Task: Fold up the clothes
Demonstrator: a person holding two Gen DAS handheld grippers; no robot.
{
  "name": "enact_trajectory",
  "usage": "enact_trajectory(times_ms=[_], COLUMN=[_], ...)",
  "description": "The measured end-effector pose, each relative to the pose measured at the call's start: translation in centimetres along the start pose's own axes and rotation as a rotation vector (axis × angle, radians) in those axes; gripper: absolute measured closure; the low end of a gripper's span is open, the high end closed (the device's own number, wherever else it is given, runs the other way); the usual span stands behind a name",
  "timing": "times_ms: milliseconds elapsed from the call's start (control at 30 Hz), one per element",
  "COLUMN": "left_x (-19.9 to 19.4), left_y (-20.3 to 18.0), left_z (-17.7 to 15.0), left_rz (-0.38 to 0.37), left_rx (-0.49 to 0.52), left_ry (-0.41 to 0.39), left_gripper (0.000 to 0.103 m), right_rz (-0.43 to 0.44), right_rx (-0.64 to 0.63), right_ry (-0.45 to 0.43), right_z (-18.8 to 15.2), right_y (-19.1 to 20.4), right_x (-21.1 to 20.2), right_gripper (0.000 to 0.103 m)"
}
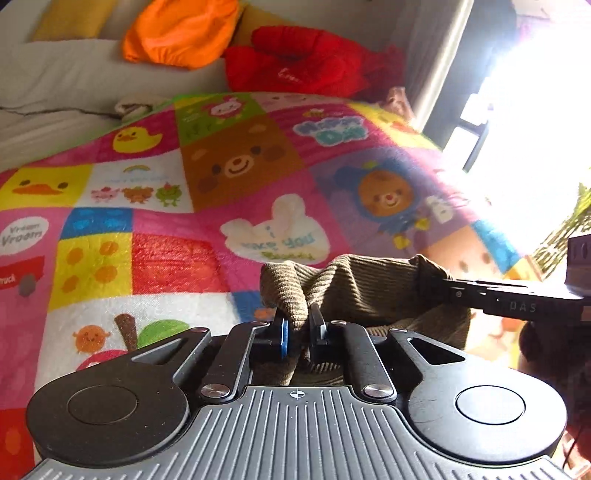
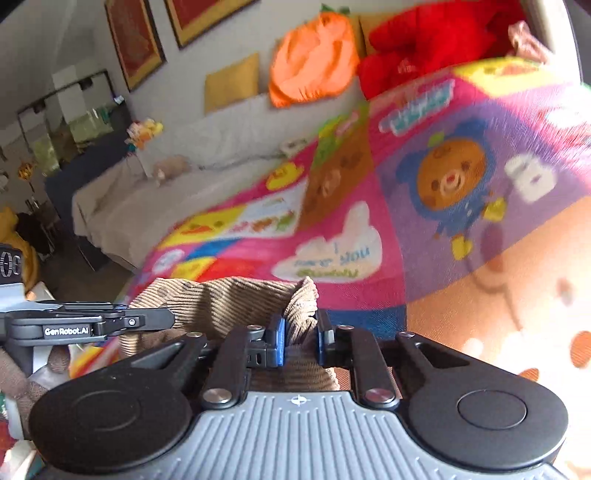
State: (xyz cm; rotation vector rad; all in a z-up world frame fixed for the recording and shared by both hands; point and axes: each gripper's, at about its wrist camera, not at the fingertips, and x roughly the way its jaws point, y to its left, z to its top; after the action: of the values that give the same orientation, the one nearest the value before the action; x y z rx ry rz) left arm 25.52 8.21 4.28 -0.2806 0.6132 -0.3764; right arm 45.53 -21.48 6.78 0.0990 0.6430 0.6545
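Corduroy garment (image 1: 369,288), olive-brown and ribbed, hung bunched between the two tools, raised above the bed rather than lying flat on it. Beneath it spread a patchwork blanket (image 1: 229,177) printed with bears, ducks and a rabbit, covering most of the bed (image 1: 55,85), whose white sheet showed along the far side. Against the headboard sat a red plush toy (image 1: 303,62), with an orange cushion (image 1: 181,29) just beside it and a yellow pillow (image 1: 70,18) farther along. In the right wrist view two framed pictures (image 2: 136,37) hung on the wall above the bed.

The left hand-held gripper (image 1: 300,326) was clenched on a fold of the corduroy, the cloth pinched between its blue-padded fingers (image 1: 283,338). The right hand-held gripper (image 2: 300,332) was likewise clamped on another bunched edge of the same garment, fabric rising in a ridge above its fingertips. Each tool appeared in the other's view, reaching in from the side near the cloth. The right wrist view was motion-blurred, so how the garment hung below the grips could not be made out with confidence.
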Motion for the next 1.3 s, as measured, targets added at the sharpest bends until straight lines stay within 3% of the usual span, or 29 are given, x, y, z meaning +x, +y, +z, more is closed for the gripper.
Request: enact_trajectory(times_ms=[133,267,467,567,633,667,733,800,933,1067,1167,1267,1300], left_x=[-7.2,-13.0,-16.9,-17.2,-17.6,-18.1,-19.2,-20.3,-21.1,-18.1,-13.0,-7.3,-5.8], left_y=[-3.7,-7.3,-9.5,-9.4,-9.3,-9.1,-8.6,-8.2,-7.8,-8.7,-9.8,-10.4,-10.5], left_z=[-1.8,-6.3,-15.0,-17.6,-18.9,-19.1,-19.2,-18.6,-14.8,-10.2,-7.9,-7.7,-8.1], left_rz=[-0.082,-0.147,-0.169,-0.174,-0.178,-0.180,-0.186,-0.194,-0.187,-0.203,-0.225,-0.218,-0.204], left_rx=[0.042,0.113,0.169,0.216,0.248,0.259,0.271,0.275,0.286,0.328,0.343,0.365,0.372], left_ry=[-0.072,-0.083,0.032,0.106,0.148,0.149,0.136,0.104,-0.034,-0.140,-0.102,0.024,0.069], left_gripper=[0.092,0.092,0.089,0.082,0.071,0.067,0.051,0.046,0.030,0.023,0.023,0.026,0.033], right_rz=[0.049,0.066,0.003,-0.063,-0.083,-0.086,-0.098,-0.112,-0.168,-0.172,-0.176,-0.179,-0.180], right_rx=[-0.055,-0.103,-0.149,-0.192,-0.199,-0.194,-0.170,-0.137,-0.082,-0.079,-0.076,-0.073,-0.072], right_ry=[-0.082,-0.119,-0.078,-0.038,-0.043,-0.049,-0.058,-0.064,-0.071,-0.120,-0.156,-0.192,-0.204], right_z=[-1.9,-6.4,-15.9,-19.7,-21.0,-21.4,-22.0,-22.5,-23.0,-22.0,-21.3,-20.5,-20.2], right_y=[2.7,5.5,7.7,8.1,8.0,7.9,7.5,6.9,5.6,6.1,6.4,6.7,6.8], right_x=[-8.4,-15.5,-20.3,-20.2,-20.6,-20.9,-21.7,-22.4,-23.5,-23.9,-24.2,-24.5,-24.6], right_gripper=[0.089,0.090,0.090,0.090,0.088,0.088,0.083,0.080,0.071,0.062,0.051,0.044,0.042])
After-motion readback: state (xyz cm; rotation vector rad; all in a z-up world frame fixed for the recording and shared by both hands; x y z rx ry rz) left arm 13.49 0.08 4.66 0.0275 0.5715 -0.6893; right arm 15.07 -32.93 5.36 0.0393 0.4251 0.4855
